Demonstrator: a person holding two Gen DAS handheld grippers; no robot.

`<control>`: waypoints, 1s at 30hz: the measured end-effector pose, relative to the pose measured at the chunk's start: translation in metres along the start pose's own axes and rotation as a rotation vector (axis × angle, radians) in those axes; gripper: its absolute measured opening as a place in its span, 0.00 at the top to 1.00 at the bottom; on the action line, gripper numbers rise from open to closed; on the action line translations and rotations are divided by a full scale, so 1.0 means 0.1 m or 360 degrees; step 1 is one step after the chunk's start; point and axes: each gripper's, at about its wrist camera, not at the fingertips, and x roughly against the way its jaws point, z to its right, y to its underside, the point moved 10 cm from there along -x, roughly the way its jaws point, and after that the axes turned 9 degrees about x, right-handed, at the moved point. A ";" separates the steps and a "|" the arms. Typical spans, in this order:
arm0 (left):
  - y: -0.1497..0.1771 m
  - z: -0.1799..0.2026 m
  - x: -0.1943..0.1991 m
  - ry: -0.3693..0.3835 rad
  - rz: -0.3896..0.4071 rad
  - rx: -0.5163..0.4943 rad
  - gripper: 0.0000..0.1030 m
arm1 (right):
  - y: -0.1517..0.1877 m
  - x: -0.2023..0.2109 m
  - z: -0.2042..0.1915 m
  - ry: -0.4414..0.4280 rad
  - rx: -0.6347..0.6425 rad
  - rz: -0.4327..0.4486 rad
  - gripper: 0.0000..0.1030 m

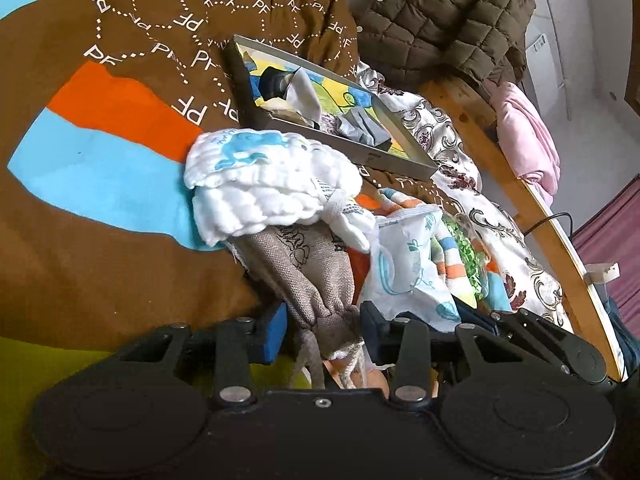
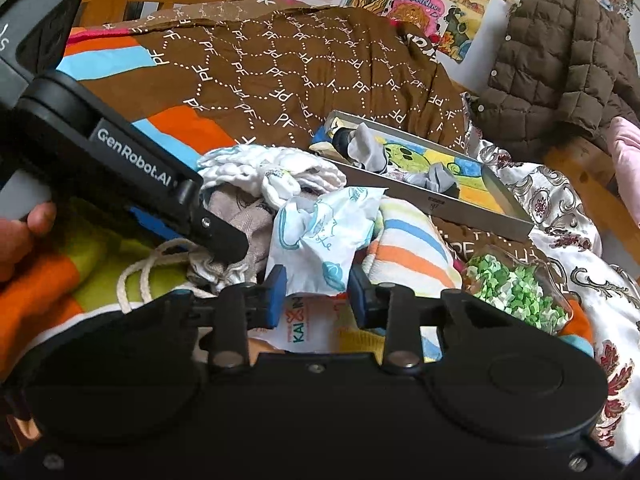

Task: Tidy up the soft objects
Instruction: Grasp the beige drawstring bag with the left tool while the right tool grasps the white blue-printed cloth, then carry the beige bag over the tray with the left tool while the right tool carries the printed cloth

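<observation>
A pile of soft things lies on the bed. A beige drawstring bag (image 1: 316, 280) lies with its gathered neck between the open pads of my left gripper (image 1: 324, 330); it also shows in the right wrist view (image 2: 244, 216). A white quilted cloth with blue whale print (image 1: 264, 184) lies on top of the bag. A white cloth with blue print (image 2: 324, 236) sits between the open pads of my right gripper (image 2: 316, 292), not pinched. A striped cloth (image 2: 412, 248) lies beside it. A shallow grey box (image 1: 400, 160) holds grey socks (image 1: 362, 130).
The brown patterned quilt (image 1: 120, 60) covers the bed. A brown quilted jacket (image 1: 448, 12) lies at the far side. A clear bag of green bits (image 2: 516, 288) lies to the right. The wooden bed rail (image 1: 552, 236) runs along the right.
</observation>
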 end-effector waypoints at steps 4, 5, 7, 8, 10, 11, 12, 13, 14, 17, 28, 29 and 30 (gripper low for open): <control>0.00 -0.01 -0.01 0.0011 0.0006 0.0020 0.67 | 0.00 0.00 0.02 -0.0001 -0.0027 0.0005 0.86; 0.01 -0.01 -0.01 0.0011 0.0009 0.0022 0.67 | 0.00 -0.01 0.02 0.0007 -0.0026 0.0001 0.95; 0.01 -0.01 -0.01 0.0009 0.0016 0.0019 0.71 | 0.01 -0.01 0.02 0.0009 -0.0027 -0.0004 0.96; 0.02 -0.01 -0.01 0.0007 0.0019 0.0017 0.72 | 0.00 -0.01 0.01 0.0008 -0.0027 -0.0005 0.96; 0.02 -0.01 -0.01 -0.0005 0.0025 0.0005 0.76 | 0.00 0.00 0.01 0.0014 -0.0023 -0.0002 0.96; 0.02 -0.01 -0.01 -0.0016 0.0031 -0.0005 0.76 | 0.00 0.00 0.02 0.0013 -0.0025 -0.0001 0.96; 0.02 0.00 -0.01 -0.0021 0.0035 -0.0012 0.77 | 0.00 0.00 0.02 0.0013 -0.0026 0.0000 0.97; 0.03 0.00 -0.01 -0.0026 0.0039 -0.0020 0.78 | 0.00 0.00 0.02 0.0014 -0.0024 -0.0001 0.97; 0.03 0.01 -0.01 -0.0031 0.0040 -0.0029 0.78 | 0.00 0.00 0.02 0.0017 -0.0018 -0.0004 0.97; 0.05 0.04 0.02 -0.0050 0.0048 -0.0031 0.78 | 0.00 0.01 0.03 0.0029 -0.0009 -0.0009 0.97; 0.27 0.32 0.33 -0.0121 0.0014 0.0014 0.80 | -0.11 0.35 0.20 0.0178 -0.0057 0.0139 0.98; 0.31 0.34 0.36 -0.0127 0.0004 0.0023 0.80 | -0.12 0.39 0.23 0.0188 -0.0073 0.0158 0.98; 0.34 0.36 0.38 -0.0132 -0.0007 0.0028 0.80 | -0.12 0.44 0.26 0.0199 -0.0089 0.0173 0.98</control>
